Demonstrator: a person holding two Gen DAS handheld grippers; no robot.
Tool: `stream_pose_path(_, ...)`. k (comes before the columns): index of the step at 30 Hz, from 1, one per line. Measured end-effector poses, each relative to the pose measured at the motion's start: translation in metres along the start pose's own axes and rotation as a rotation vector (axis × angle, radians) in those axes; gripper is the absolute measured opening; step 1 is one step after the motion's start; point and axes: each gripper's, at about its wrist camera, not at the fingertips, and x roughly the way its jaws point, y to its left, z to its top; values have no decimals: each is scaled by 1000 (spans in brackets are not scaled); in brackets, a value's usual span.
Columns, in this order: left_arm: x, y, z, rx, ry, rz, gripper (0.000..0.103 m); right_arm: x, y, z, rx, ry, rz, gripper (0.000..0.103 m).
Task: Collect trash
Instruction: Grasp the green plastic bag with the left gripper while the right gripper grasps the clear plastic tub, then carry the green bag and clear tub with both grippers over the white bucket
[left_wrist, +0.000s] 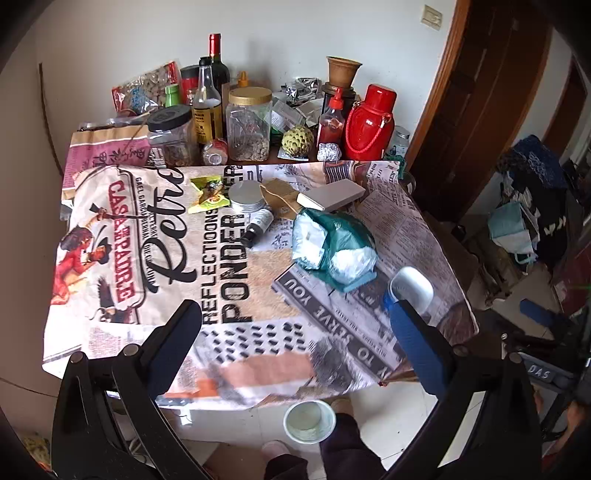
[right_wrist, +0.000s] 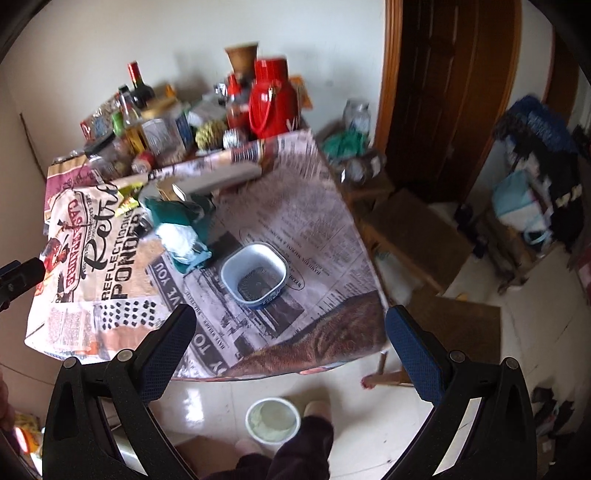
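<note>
A crumpled green and white plastic bag (left_wrist: 332, 247) (right_wrist: 181, 225) lies mid-table on the printed cloth. A yellow-green wrapper (left_wrist: 208, 194) (right_wrist: 127, 201) lies further back, beside a round tin (left_wrist: 246, 195), a small dark bottle (left_wrist: 258, 225) and brown paper (left_wrist: 279, 195). A white and blue tub (right_wrist: 255, 275) (left_wrist: 412, 286) stands near the table's right edge. A pale bin (left_wrist: 309, 421) (right_wrist: 273, 419) sits on the floor below the table's front edge. My left gripper (left_wrist: 295, 328) hovers open above the front edge. My right gripper (right_wrist: 290, 334) is open too, holding nothing.
Bottles, jars, a red flask (left_wrist: 369, 123) and a foil ball (left_wrist: 328, 151) crowd the back of the table. A grey box (left_wrist: 332, 194) lies behind the bag. A person's legs and slippers (right_wrist: 317, 408) stand by the bin. Clutter and a wooden bench (right_wrist: 410, 229) fill the right.
</note>
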Motion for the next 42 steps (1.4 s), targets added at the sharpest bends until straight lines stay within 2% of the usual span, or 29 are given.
stream_pose_path(3,24,-9,14,-77,29,-11,103,27,-8,18,-41,52,15,99)
stream_pose_path(5,44,-16,23,-121,53,8,103,44,-14,31,-74,89,42,98)
stream_pose_path(11,97,-33,49,-196,89,64,103,89,-14,45,-178,204,134,78)
stream_pose_path(13,110,-39,54,-207,95,79,100,104,-13,46,-193,254,175,68)
stream_pose_path(15,123,-44,57,-217,108,81,95,116,-14,46,-197,300,207,67)
stream_pose_path(17,132,-46,57,-236,116,69,90,125,-13,45,-198,331,234,60)
stream_pose_path(19,141,-47,56,-263,126,65,87,130,-12,45,-209,358,259,48)
stream_pose_path(21,148,-46,55,-281,136,71,79,133,-10,45,-218,374,284,43)
stream_pose_path(24,155,-43,52,-302,163,73,62,136,-9,47,-240,381,300,27)
stream_pose_path(26,156,-40,48,-319,178,54,46,136,-9,48,-259,381,311,17)
stream_pose_path(27,155,-39,46,-331,180,37,44,136,-9,49,-265,383,325,11)
stream_pose_path(29,151,-37,43,-350,178,17,34,138,-9,51,-275,377,325,8)
stream_pose_path(32,143,-37,40,-351,165,35,28,137,-8,55,-296,362,327,7)
stream_pose_path(39,111,-34,38,-353,109,61,25,125,-13,64,-291,323,348,7)
stream_pose_path(42,98,-31,37,-371,100,36,25,114,-13,68,-286,298,350,7)
